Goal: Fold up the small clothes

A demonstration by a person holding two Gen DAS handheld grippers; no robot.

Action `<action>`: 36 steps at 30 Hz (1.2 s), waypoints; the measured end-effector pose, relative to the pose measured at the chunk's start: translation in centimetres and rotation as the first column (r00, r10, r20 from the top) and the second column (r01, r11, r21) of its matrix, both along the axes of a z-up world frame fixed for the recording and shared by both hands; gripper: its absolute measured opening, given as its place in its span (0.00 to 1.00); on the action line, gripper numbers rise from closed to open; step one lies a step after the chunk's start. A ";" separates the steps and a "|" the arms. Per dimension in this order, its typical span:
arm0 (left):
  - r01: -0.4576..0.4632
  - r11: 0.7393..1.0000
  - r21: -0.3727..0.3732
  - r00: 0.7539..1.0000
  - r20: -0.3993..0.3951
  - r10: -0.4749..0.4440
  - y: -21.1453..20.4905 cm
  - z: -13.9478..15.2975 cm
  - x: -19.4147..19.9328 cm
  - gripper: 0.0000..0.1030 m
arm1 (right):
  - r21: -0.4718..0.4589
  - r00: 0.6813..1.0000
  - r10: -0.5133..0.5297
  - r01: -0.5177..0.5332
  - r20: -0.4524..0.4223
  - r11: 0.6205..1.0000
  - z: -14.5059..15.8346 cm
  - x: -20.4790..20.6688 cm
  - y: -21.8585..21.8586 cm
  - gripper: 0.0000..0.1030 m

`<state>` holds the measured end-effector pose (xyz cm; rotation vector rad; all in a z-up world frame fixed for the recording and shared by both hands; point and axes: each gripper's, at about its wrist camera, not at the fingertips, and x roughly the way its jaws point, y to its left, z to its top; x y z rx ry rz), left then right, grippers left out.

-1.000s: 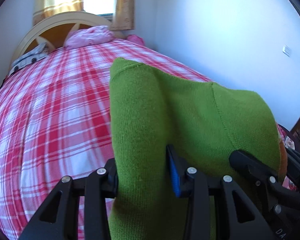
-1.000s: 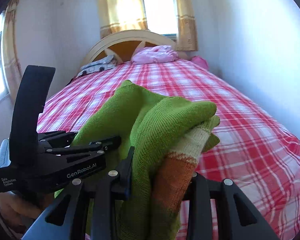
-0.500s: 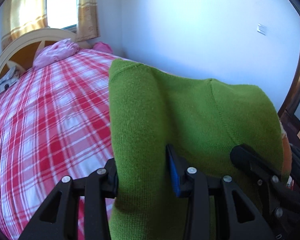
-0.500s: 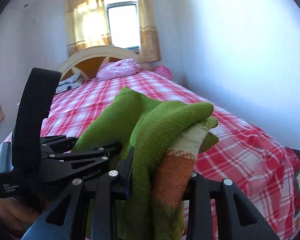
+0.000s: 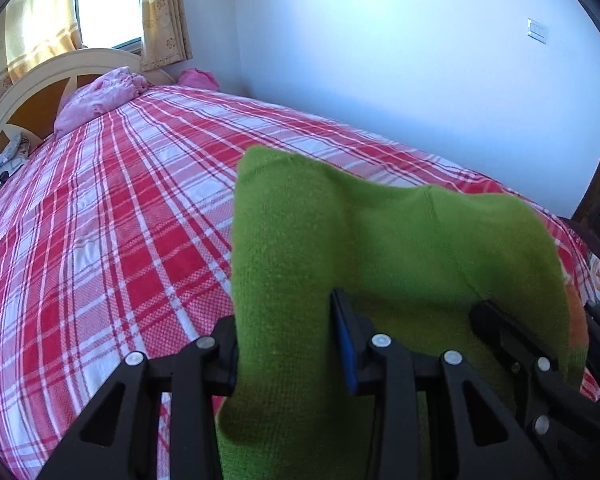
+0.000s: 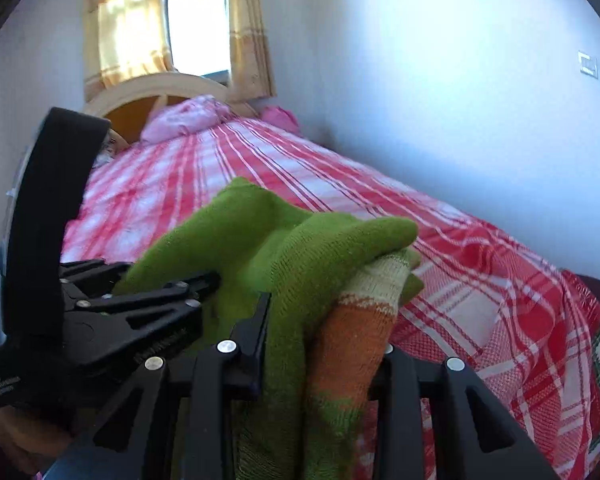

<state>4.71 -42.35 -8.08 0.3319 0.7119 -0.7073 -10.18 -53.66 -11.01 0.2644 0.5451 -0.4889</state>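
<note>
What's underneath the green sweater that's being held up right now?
Below the green sweater, clamped in the left gripper and right gripper, lies the red plaid bedspread. The stretch of bed directly beneath the knit is covered, so anything lying there can't be seen.

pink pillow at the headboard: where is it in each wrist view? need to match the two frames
Left wrist: pink pillow sits upper left, against the headboard, far beyond the green knit garment.
Right wrist: pink pillow sits upper centre-left, just above the left gripper's black body.
Shared landmark: the window with yellow curtains, directly behind the headboard.
</note>
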 end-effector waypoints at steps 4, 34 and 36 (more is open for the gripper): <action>0.001 1.000 0.007 1.000 0.014 -0.001 -0.1 -0.2 -0.2 0.38 | 0.046 0.999 -0.005 0.006 -0.033 0.999 -0.6 0.5 -0.9 0.30; 0.026 0.976 -0.217 0.896 -0.428 -0.119 4.6 -1.7 -3.4 0.52 | 0.275 0.988 0.154 -0.145 -0.014 0.950 -2.5 -5.4 4.1 0.27; 0.027 0.983 -0.182 0.904 -0.416 -0.102 4.3 -1.0 -4.0 0.44 | 0.355 0.986 0.163 -0.161 0.025 0.921 -2.5 -5.5 3.9 0.25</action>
